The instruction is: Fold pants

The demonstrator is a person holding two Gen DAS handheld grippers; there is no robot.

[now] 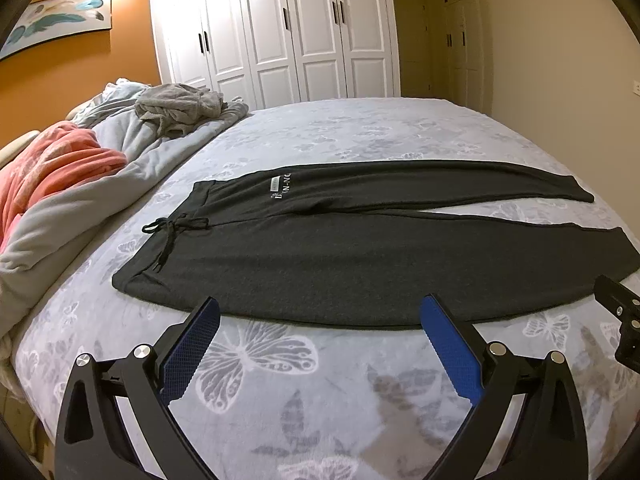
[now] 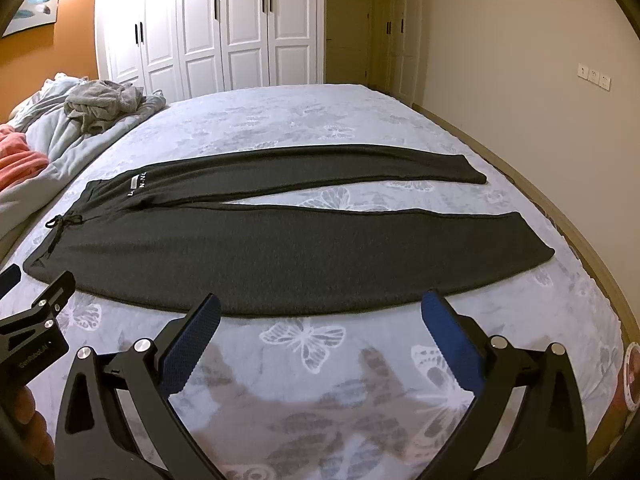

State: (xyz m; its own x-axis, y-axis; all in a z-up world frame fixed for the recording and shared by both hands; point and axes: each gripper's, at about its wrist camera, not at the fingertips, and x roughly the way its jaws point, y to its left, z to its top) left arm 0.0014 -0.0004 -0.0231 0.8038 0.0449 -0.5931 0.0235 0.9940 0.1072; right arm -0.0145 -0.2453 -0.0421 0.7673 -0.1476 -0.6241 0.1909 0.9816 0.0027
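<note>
Dark grey pants (image 1: 360,264) lie spread flat across the bed, waistband with a black drawstring (image 1: 172,228) at the left, both legs running right and slightly apart. My left gripper (image 1: 320,312) hangs open just in front of the near leg's lower edge, nothing between its blue pads (image 1: 192,344). In the right wrist view the same pants (image 2: 320,256) stretch across the frame. My right gripper (image 2: 320,308) is also open and holds nothing, close to the near leg's edge. Part of the left gripper's body (image 2: 36,320) shows at that view's left side.
The bed (image 1: 304,392) has a light grey sheet with a butterfly print. A heap of grey and coral blankets (image 1: 72,168) lies along the left. White wardrobe doors (image 1: 288,32) stand behind. The bed's right edge (image 2: 592,272) drops toward the floor by a beige wall.
</note>
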